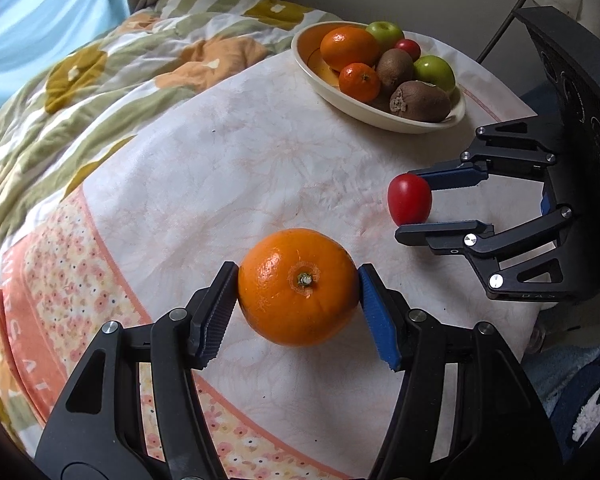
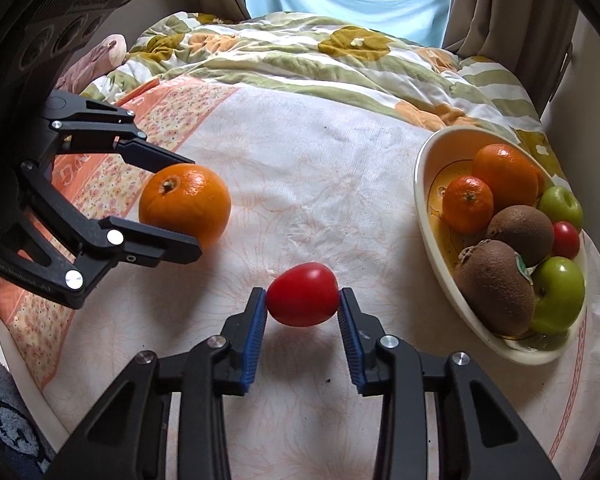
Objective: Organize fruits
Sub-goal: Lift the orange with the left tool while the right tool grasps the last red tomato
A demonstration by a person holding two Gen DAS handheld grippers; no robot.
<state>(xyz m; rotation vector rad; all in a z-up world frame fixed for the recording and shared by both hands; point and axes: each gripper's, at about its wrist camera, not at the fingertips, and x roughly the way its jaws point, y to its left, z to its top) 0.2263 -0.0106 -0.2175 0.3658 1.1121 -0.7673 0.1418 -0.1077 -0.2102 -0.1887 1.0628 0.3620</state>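
A large orange is clamped between the ribbed pads of the left gripper, its stem end turned toward the left wrist camera. From the right wrist view the same orange is seen pinched between the two black fingers, close above the floral tablecloth and near its patterned orange border; whether it touches the cloth cannot be told.

A small red tomato is gripped by the right gripper, one blue pad pressed against each side. A shadow is cast on the cloth directly beneath it. In the left wrist view the tomato is held by the right gripper just beside the orange, on the side toward the bowl, the two fruits apart.

A cream oval bowl is set near the far edge of the tabletop, well apart from both held fruits. In the right wrist view the bowl lies toward the right edge. It is filled with an orange, a mandarin, two kiwis, two green apples and a second red tomato. The kiwis lie touching each other between the citrus and the apples.

A flowered quilt is spread beyond the far edge of the tablecloth.
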